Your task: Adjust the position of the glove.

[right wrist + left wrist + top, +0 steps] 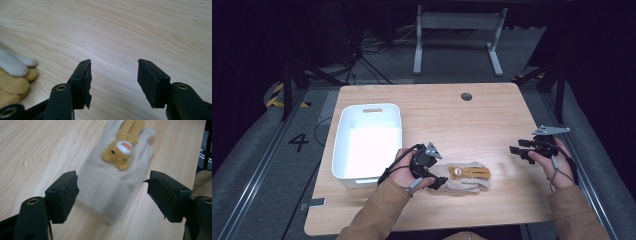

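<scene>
Two grippers: one in each of the person's hands, both over the front half of the table.
Table (492,115): pale wood, holding everything; most of its far half is bare.
Bin (343,150): white, open-topped, at the left edge of the table, just beside the left hand; it looks like the likely place to drop things, though that is my guess.
Glove (469,179): cream knit with a tan plush animal sewn on its back, lying flat near the front edge, cuff toward the left gripper, fingers pointing right.
Left gripper (112,192): jaws spread wide, one on either side of the cuff, not yet pressing it; lined up this way, I judge, so a squeeze would catch the thick ribbed end.
Right gripper (113,82): jaws spread, nothing between them, held over bare wood well to the right of the glove's fingertips, seemingly waiting clear.
Plush animal (123,147): faces upward, so the glove lies back-side up.
</scene>
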Demonstrator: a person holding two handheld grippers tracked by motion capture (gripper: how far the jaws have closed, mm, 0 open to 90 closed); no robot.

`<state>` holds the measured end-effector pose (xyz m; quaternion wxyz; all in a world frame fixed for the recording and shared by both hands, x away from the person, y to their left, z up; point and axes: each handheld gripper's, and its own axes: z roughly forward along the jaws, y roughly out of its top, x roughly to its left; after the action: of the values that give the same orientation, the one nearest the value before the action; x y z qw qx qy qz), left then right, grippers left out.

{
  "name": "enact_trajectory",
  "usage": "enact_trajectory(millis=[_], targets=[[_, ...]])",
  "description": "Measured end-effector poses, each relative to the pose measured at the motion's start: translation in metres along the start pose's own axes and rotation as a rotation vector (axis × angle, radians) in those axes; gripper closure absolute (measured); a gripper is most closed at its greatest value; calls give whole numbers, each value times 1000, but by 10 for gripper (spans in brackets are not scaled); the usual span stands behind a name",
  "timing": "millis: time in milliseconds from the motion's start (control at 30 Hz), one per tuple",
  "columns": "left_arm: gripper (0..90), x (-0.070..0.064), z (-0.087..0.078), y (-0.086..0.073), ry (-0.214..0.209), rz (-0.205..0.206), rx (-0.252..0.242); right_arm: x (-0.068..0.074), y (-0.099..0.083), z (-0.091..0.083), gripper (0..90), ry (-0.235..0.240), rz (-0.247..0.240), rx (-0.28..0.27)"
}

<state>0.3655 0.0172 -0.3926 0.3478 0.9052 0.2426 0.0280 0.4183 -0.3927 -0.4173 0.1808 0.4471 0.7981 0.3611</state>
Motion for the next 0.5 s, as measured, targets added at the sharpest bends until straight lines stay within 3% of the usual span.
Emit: enact_trajectory(millis=[200, 367, 500], targets=[[248, 1, 4, -1, -8, 3, -13, 2, 2, -3, 464, 2, -6, -18], [251, -1, 10, 1, 6, 30, -59, 4, 2, -2, 465, 4, -16, -12], [250, -4, 17, 1, -1, 52, -64, 4, 3, -3, 464, 6, -19, -17]])
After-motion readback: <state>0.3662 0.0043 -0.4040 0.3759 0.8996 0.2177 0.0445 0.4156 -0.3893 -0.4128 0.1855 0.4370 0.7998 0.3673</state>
